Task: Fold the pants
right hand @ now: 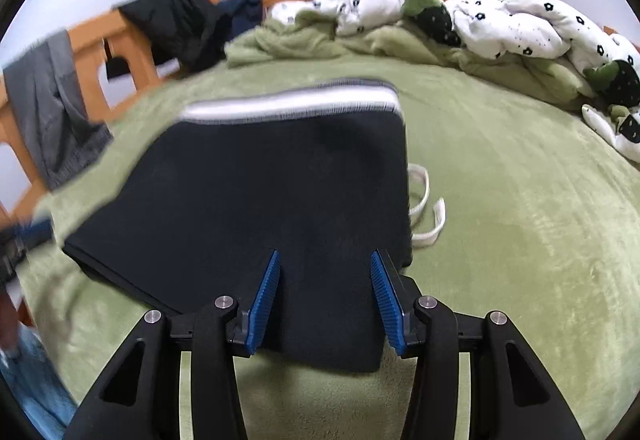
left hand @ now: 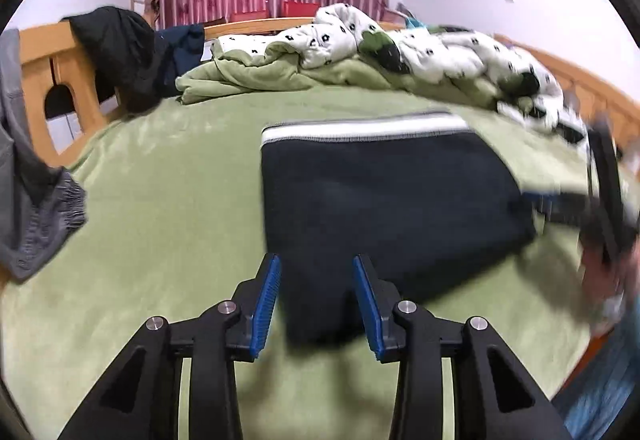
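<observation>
Black pants [left hand: 380, 192] lie folded into a flat block on the green bed, their white and grey waistband [left hand: 360, 130] at the far edge. My left gripper [left hand: 316, 264] hovers over the near left corner of the block, jaws open, pads clear of the cloth. The right wrist view shows the same pants [right hand: 260, 192] with my right gripper [right hand: 324, 258] open above their near right corner and nothing pinched. A white drawstring [right hand: 424, 208] trails out from the right side. The right gripper [left hand: 560, 208] also appears blurred at the right of the left wrist view.
A green blanket [left hand: 160, 200] covers the bed. A rumpled white quilt [left hand: 440, 52] with black flowers is heaped along the far side. A grey garment [left hand: 32, 200] and a black jacket [left hand: 120, 48] hang over the wooden bed frame [left hand: 48, 52] at left.
</observation>
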Tool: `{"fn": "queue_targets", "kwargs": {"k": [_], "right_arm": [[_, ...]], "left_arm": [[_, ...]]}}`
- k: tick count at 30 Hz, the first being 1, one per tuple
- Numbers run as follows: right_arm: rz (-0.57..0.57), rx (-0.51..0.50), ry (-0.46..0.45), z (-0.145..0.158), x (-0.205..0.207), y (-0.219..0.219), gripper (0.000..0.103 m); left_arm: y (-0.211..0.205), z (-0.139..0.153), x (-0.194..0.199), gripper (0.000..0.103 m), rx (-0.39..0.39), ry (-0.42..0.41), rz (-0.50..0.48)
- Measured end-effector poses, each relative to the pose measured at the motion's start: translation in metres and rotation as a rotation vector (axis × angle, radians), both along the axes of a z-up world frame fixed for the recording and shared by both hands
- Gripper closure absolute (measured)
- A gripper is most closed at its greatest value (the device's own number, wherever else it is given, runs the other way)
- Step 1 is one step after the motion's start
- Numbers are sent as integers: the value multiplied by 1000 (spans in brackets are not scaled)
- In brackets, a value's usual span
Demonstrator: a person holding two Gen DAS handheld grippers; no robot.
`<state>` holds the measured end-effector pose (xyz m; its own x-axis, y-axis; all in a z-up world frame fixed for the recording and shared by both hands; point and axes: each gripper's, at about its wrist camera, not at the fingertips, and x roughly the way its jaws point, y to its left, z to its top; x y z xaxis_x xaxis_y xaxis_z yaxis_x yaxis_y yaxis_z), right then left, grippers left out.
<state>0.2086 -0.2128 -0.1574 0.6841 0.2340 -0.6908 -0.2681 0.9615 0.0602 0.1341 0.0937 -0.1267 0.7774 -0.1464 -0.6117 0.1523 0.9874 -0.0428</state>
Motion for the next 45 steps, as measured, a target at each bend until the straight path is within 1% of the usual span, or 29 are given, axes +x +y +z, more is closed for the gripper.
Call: {"fn": "queue_targets", "kwargs": {"k": [1,3,4,5,6,7,9,10,11,13,14,15,16,18,19,21,23,25,26,27,29,33,42,45], "right_arm": [[1,-36,-9,-6,0,3,55],[1,-109,-11,-14,-2,10,55],[-9,-129,-1,-15,-2,11,55],[-28,-135,27,-16,-3,9,55],[-41,-125,52,-16,-4,7,55],[-53,-102,78,-15,-5,2,55],[-106,-28,112,-9,-12,-12,55],[-133,-9,114,-3,-15,-17,55],[-164,4,107,9,-22,-20,55],[-192,12,80,31,-33,-20,49],[-203,4,57,46,-42,-18,44],[-207,3,36,57,-50,-17,39],[-211,-3,11,71,-62,-15,37],[-212,-3,-13,89,-80,-13,36],[-211,-2,-20,97,-88,-12,36],[-206,-14,-29,113,-108,-8,36],[-207,-47,-40,127,-123,-4,34],[-211,-66,-50,134,-134,1,22],[-211,-66,-66,139,-142,4,14],[-214,-61,-78,143,-148,4,9],[-214,-51,-89,147,-159,4,6],[-219,-45,-79,156,-172,4,5],[-235,-48,-101,169,-186,3,5],[-235,-52,-109,171,-188,5,5]], "left_arm": [[-2,-8,15,66,-19,51,10],[-5,-36,34,66,-34,168,22],[-6,-48,33,65,-20,177,40],[-10,-51,26,65,12,152,47],[-15,-50,19,66,41,151,43],[-18,-45,14,65,44,170,36],[-18,-33,7,65,11,194,38],[-18,-25,2,65,-9,206,42],[-18,-16,-4,63,-25,208,47],[-23,3,-17,63,-38,200,72],[-26,13,-24,61,-39,191,82],[-28,24,-33,57,-39,180,89],[-31,35,-43,55,-33,164,93],[-36,54,-58,46,-13,138,107],[-37,64,-66,44,-13,117,108],[-39,81,-80,37,-17,88,120],[-39,97,-93,35,-37,64,120],[-39,107,-99,35,-43,62,133],[-39,112,-104,35,-45,56,144],[-38,115,-107,34,-43,55,152],[-39,121,-112,34,-37,55,165],[-43,126,-119,32,-21,49,178],[-51,131,-131,32,7,40,173],[-51,130,-131,32,-4,51,164]]}}
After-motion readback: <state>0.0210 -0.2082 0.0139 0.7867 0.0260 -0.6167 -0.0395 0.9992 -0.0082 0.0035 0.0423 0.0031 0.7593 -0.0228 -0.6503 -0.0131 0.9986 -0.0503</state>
